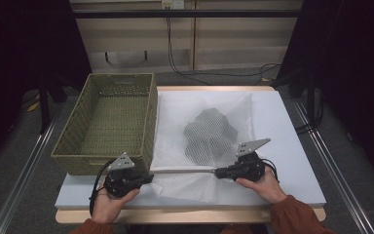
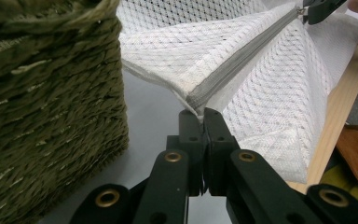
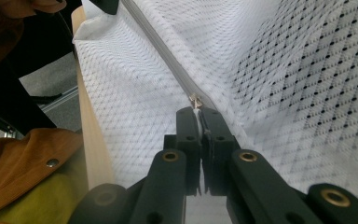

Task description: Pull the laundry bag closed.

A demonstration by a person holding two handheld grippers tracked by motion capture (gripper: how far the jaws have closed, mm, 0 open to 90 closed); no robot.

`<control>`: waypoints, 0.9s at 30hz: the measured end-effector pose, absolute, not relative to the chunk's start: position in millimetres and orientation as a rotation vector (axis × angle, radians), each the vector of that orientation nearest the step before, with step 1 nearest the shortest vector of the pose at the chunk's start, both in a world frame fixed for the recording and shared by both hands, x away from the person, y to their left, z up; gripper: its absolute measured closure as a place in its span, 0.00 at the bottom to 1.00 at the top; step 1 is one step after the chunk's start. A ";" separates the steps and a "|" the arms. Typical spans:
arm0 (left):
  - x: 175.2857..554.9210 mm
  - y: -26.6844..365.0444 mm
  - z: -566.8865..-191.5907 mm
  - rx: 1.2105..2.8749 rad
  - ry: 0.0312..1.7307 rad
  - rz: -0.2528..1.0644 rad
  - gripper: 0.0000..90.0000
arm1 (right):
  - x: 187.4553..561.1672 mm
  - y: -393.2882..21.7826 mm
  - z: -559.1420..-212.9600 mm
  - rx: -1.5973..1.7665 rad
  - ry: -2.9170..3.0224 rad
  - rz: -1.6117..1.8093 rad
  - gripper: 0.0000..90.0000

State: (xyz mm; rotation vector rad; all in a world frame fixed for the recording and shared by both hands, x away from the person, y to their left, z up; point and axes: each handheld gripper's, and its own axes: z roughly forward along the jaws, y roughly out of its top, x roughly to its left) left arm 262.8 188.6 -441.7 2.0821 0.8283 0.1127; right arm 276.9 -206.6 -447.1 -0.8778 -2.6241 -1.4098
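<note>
A white mesh laundry bag [image 1: 209,114] lies on the white table top, with a dark garment [image 1: 208,134] showing through its netting. Along its near edge runs a grey zipper [image 1: 185,171]. My left gripper [image 1: 150,178] is shut on the bag's corner at the zipper's left end [image 2: 196,100]. My right gripper [image 1: 217,172] is shut on the zipper pull [image 3: 196,103] at the right end. The zipper [image 2: 247,53] is stretched taut between the two grippers, and the bag's near edge is lifted off the table.
An empty olive woven basket [image 1: 108,122] stands at the table's left, close to my left gripper [image 2: 200,114]. The table's wooden front edge [image 1: 190,215] runs just below both hands. A dark floor and cables lie beyond the table.
</note>
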 end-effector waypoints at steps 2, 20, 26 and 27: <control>262.7 189.2 -440.8 2.082 0.824 0.116 0.98 | 276.2 -208.7 -447.5 -0.885 -2.626 -1.412 0.96; 262.7 190.0 -440.0 2.084 0.825 0.118 0.98 | 274.0 -216.8 -449.5 -0.920 -2.615 -1.409 0.96; 263.0 189.8 -440.4 2.081 0.825 0.115 0.98 | 274.1 -217.3 -449.5 -0.918 -2.618 -1.411 0.96; 263.1 189.9 -440.3 2.083 0.824 0.115 0.98 | 274.1 -217.4 -449.4 -0.920 -2.618 -1.410 0.96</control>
